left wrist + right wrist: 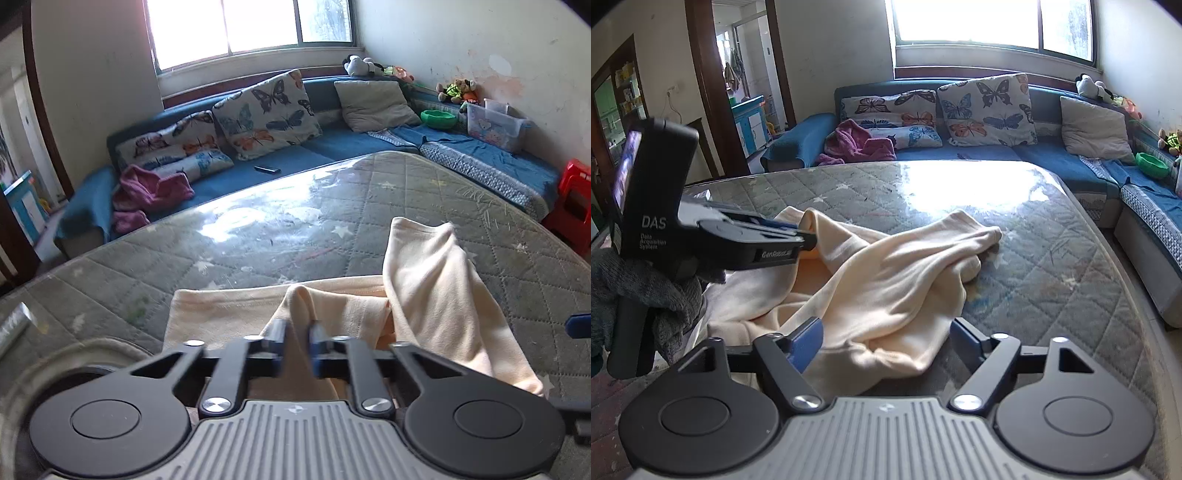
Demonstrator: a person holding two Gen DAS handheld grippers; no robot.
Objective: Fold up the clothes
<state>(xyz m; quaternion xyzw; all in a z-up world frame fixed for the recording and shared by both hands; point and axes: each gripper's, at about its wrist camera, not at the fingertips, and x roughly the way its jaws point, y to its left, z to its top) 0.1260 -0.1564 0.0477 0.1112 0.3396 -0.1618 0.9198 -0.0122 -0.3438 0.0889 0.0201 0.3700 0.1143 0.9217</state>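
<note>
One cream garment (886,280) is seen crumpled on the quilted surface (1052,258), no neat fold made yet; a fold of it is pinched by left tool (297,330), right tool (886,341) spread wide, nothing held

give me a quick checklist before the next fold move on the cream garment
1. Left gripper shut on the cream garment: ok.
2. Right gripper has a grip: not ok, jaws open around a fold.
3. Garment lying flat: not ok, bunched, one part lifted.
4. Garment fully on the table: cannot tell, near edge hidden.
5. Table surface beyond the garment free for folding: ok.
</note>
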